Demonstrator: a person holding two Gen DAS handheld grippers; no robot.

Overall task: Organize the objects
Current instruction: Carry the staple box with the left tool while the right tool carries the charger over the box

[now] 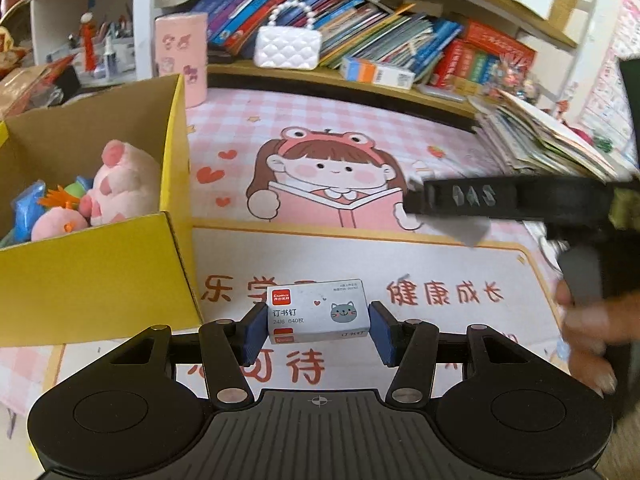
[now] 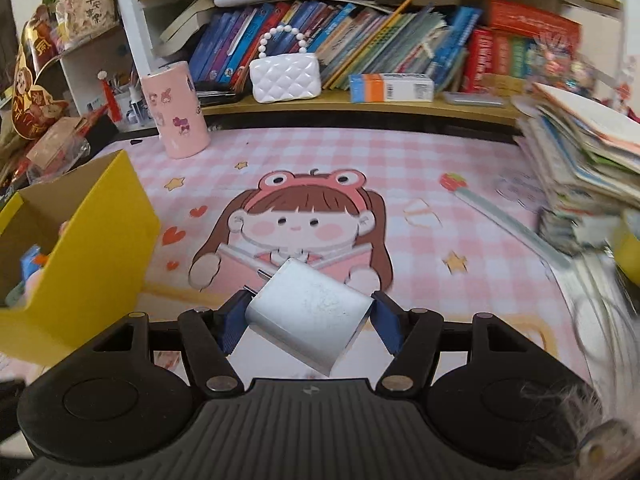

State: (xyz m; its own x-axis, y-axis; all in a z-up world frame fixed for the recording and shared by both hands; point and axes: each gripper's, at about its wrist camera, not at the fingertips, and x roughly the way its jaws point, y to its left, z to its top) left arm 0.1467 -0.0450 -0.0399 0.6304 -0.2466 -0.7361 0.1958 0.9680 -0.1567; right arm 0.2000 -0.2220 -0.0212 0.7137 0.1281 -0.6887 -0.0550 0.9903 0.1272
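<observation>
We are in the carrying step: our left gripper pinches a staple box between its pads, and our right gripper pinches a tilted white charger. Next, each should probably go to the yellow box, left of the fingers. Its inside is partly hidden; the right edge is blurred.

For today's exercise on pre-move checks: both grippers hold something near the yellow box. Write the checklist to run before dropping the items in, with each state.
1. Left gripper shut on staple box: ok.
2. Right gripper shut on charger: ok, though it sits tilted.
3. Yellow box open on top: ok.
4. Room inside beside the plush toys: ok.
5. Either item already over the box: not ok.
6. Grip firmness: cannot tell.
</observation>
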